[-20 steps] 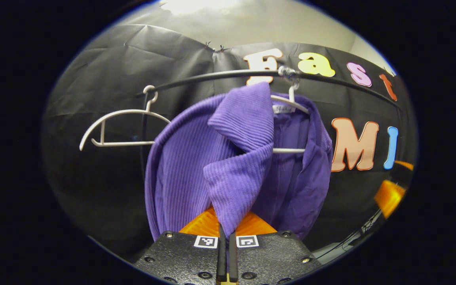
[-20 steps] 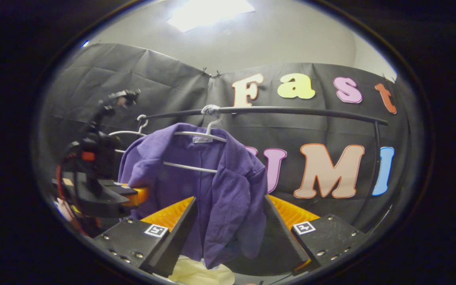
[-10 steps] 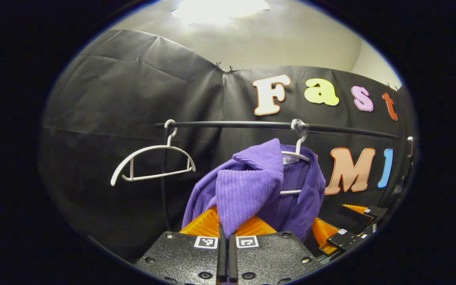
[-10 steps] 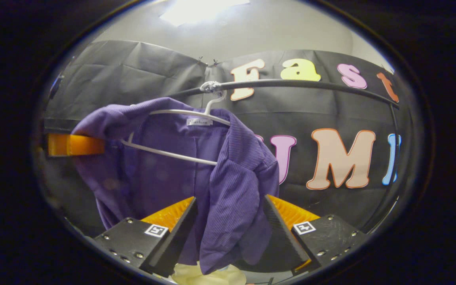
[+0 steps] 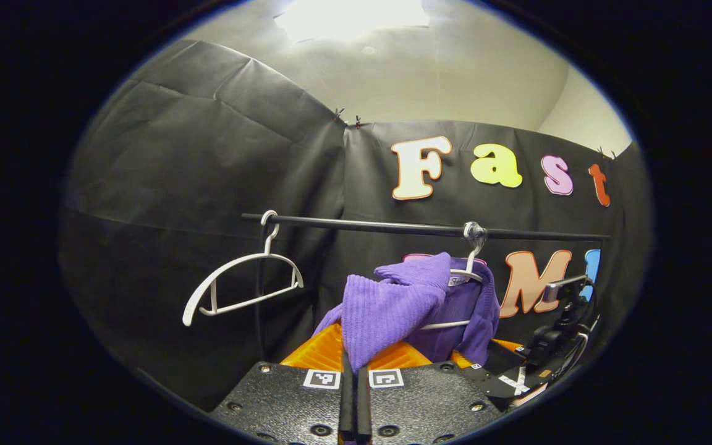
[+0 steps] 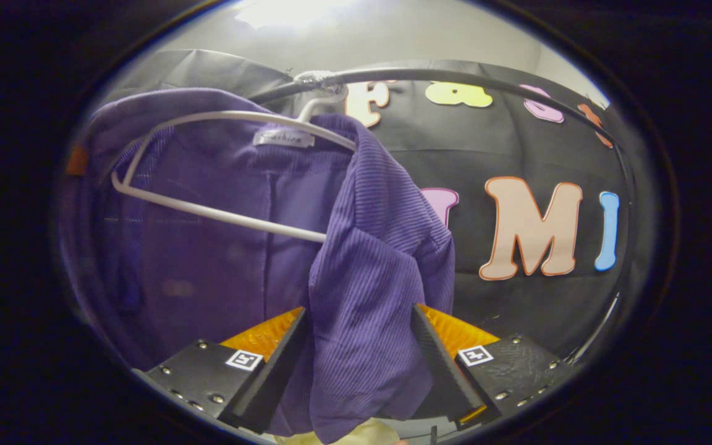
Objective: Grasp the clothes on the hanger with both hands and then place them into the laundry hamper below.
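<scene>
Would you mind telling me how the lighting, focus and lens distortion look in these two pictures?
Left gripper view: a ceiling light blows out to white at the top; the rail reads nearly straight; the purple garment is sharp. Right gripper view: the rail bows strongly, and the garment's left part is dim and soft while its ribbed fold between the fingers is crisp.

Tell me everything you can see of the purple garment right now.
The purple garment is ribbed knit with a neck label, still draped on a white hanger hooked to the black rail. One side is pulled off sideways, pinched in the shut left gripper. A front fold hangs between the open fingers of the right gripper.
</scene>
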Tool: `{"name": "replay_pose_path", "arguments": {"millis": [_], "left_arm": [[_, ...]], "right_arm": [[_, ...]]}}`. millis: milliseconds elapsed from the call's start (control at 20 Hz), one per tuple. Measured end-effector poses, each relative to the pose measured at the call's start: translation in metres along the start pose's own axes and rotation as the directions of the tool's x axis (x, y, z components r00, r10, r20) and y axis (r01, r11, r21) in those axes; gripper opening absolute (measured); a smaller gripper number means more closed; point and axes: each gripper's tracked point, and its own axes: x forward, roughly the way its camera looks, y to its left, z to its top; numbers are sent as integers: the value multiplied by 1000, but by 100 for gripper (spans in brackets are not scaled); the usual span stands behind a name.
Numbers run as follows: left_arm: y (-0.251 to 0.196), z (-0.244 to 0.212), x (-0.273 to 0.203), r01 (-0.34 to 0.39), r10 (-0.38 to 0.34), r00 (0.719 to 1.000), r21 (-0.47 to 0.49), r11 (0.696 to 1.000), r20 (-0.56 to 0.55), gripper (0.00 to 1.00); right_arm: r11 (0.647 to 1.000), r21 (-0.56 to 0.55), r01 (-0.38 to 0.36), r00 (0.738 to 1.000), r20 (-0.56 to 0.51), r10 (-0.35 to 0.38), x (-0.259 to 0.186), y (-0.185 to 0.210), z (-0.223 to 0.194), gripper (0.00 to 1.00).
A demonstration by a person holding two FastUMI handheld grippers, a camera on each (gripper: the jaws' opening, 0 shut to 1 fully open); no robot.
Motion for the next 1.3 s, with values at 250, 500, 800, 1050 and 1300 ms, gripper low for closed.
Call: {"name": "replay_pose_path", "arguments": {"millis": [250,500,800,1050,1300], "left_arm": [[8,6,6,30,-30,1000,26,999,-1,0],[19,14,14,-4,3,1000,33,999,4,0],[32,23,21,-88,88,996,-1,996,16,0],[62,21,27,-187,188,982,-47,981,15,3],[75,11,32,-237,237,971,-39,971,9,5]], "right_arm": [[998,-19,52,994,-96,-53,14,-11,-27,85],[997,29,77,984,-163,-71,20,-31,-32,21],[984,25,178,981,-81,-175,16,-81,-6,8],[971,51,235,972,-4,-235,20,-122,26,8],[973,17,229,972,58,-229,28,-143,51,8]]}}
